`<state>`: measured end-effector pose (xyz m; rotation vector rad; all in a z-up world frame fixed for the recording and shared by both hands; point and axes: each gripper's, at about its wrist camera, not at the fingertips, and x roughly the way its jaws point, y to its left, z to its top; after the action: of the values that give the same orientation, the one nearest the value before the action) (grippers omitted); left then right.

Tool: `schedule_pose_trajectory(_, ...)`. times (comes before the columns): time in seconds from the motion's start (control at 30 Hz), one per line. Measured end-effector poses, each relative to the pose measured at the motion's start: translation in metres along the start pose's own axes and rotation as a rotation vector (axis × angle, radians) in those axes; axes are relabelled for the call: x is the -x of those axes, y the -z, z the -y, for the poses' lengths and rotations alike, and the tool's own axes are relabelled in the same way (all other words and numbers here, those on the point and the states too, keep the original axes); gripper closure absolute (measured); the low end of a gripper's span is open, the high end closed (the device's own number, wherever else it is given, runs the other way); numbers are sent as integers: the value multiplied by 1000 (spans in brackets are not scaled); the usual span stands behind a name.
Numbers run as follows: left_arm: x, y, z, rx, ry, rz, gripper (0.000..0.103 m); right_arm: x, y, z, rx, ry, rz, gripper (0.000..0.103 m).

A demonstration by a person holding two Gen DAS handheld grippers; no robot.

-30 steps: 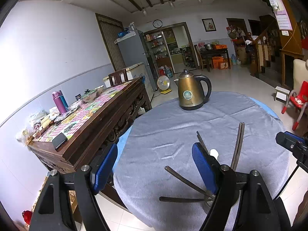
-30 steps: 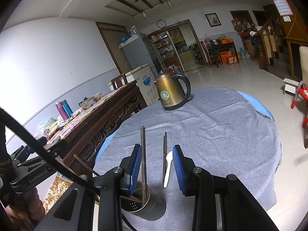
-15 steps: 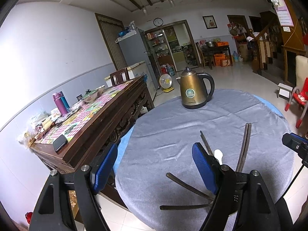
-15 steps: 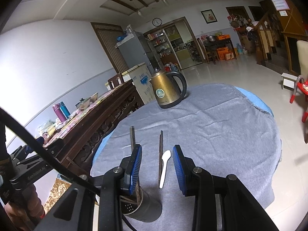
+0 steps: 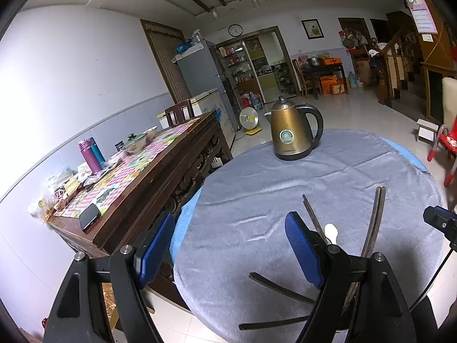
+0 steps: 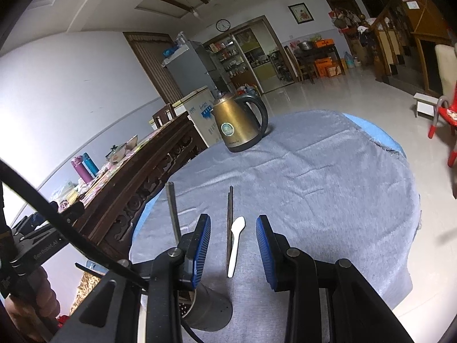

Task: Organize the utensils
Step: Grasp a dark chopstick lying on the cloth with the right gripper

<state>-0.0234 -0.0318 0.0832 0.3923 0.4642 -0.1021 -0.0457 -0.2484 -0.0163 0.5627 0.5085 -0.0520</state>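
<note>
A white plastic spoon (image 6: 236,244) lies on the grey tablecloth (image 6: 328,188) beside a dark pair of chopsticks (image 6: 229,223). My right gripper (image 6: 232,247) is open above them, its blue pads either side of the spoon. A metal utensil holder (image 6: 210,311) stands just below it with dark chopsticks (image 6: 172,211) sticking up. My left gripper (image 5: 228,254) is open and empty at the table's near left edge. In the left wrist view the spoon's bowl (image 5: 331,233), the lying chopsticks (image 5: 312,217) and the holder's chopsticks (image 5: 375,223) show.
A bronze electric kettle (image 6: 238,125) stands at the far side of the round table; it also shows in the left wrist view (image 5: 291,133). A dark wooden sideboard (image 5: 137,183) with bottles and clutter runs close along the left. A red chair (image 6: 445,123) stands at the right.
Both grippers have drawn back and risen slightly. The right gripper's view has shifted right, so the spoon and lying chopsticks now sit between its pads. Nothing was taken hold of.
</note>
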Motion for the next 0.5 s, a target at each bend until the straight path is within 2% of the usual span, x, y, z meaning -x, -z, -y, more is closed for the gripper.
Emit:
schedule_pose_trajectory(0.17,1,-9,-14,13,29,3,23,-7,-2,3,-4,1,-14,67)
schedule_pose_trajectory(0.33,3,-26,-64,98,50,28,20,-15,-4,7,-7,1,-34,67)
schedule_pose_trajectory(0.4,-7,-30,-88,138,54,20,16,-21,-4,8,-4,6,-49,67)
schedule_pose_trajectory(0.5,-32,-31,-111,160,63,-20,16,-34,-3,15,-13,8,-80,67)
